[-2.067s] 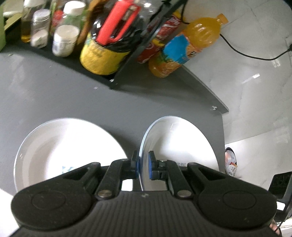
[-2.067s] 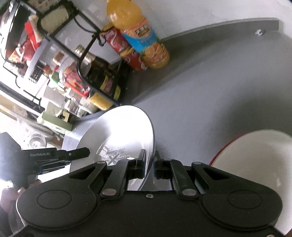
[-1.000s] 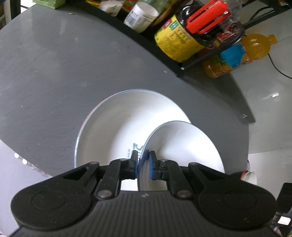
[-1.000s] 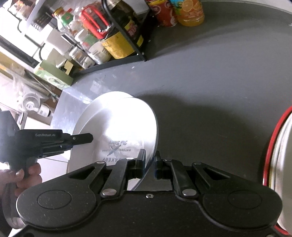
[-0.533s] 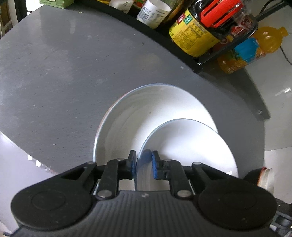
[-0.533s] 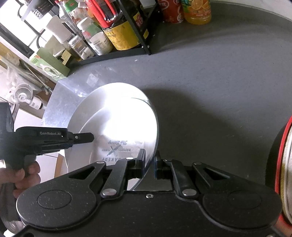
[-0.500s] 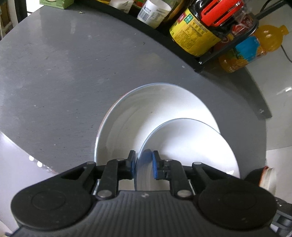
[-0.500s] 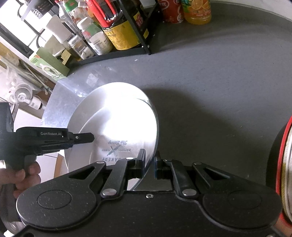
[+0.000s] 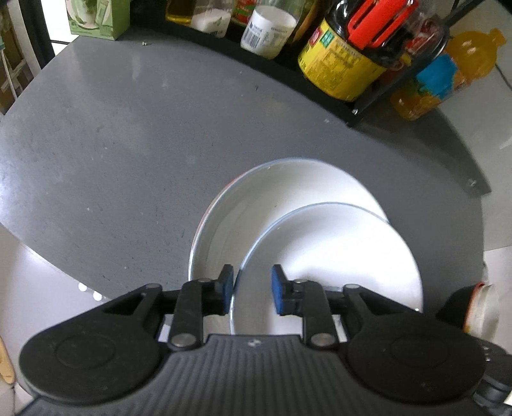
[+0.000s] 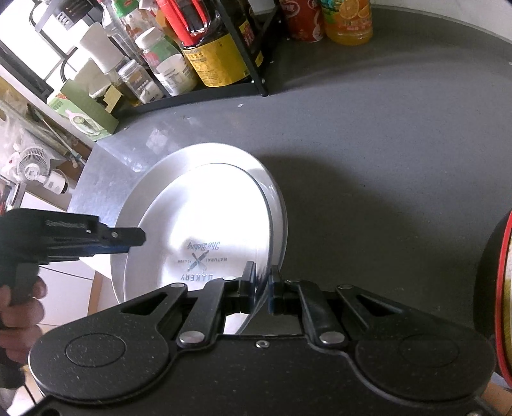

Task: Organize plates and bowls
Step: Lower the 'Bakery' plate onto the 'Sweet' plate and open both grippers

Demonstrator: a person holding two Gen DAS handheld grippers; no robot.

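A small white plate [image 9: 336, 256] printed with "Natural Bakery" [image 10: 204, 236] lies tilted on a larger white plate [image 9: 288, 185] on the grey table [image 9: 112, 144]. My left gripper [image 9: 251, 288] is open; the small plate's rim passes between its blue pads [image 9: 228, 284] close to the left one. In the right wrist view the left gripper [image 10: 137, 239] reaches in from the left, held by a hand [image 10: 19, 300]. My right gripper [image 10: 262, 288] is shut on the small plate's opposite rim. The larger plate's rim [image 10: 224, 153] shows behind it.
A black rack [image 9: 320, 99] along the back holds a yellow-labelled jug with a red handle [image 9: 348, 60], jars and bottles. An orange juice bottle [image 9: 448, 70] and a red can [image 10: 300, 19] stand beside it. A red-rimmed dish [image 10: 502, 304] lies at the right. The table's edge [image 9: 48, 249] is near left.
My left gripper's jaws have spread apart and let go of the small plate's rim. The small plate has sunk lower onto the larger plate. The right gripper keeps its hold.
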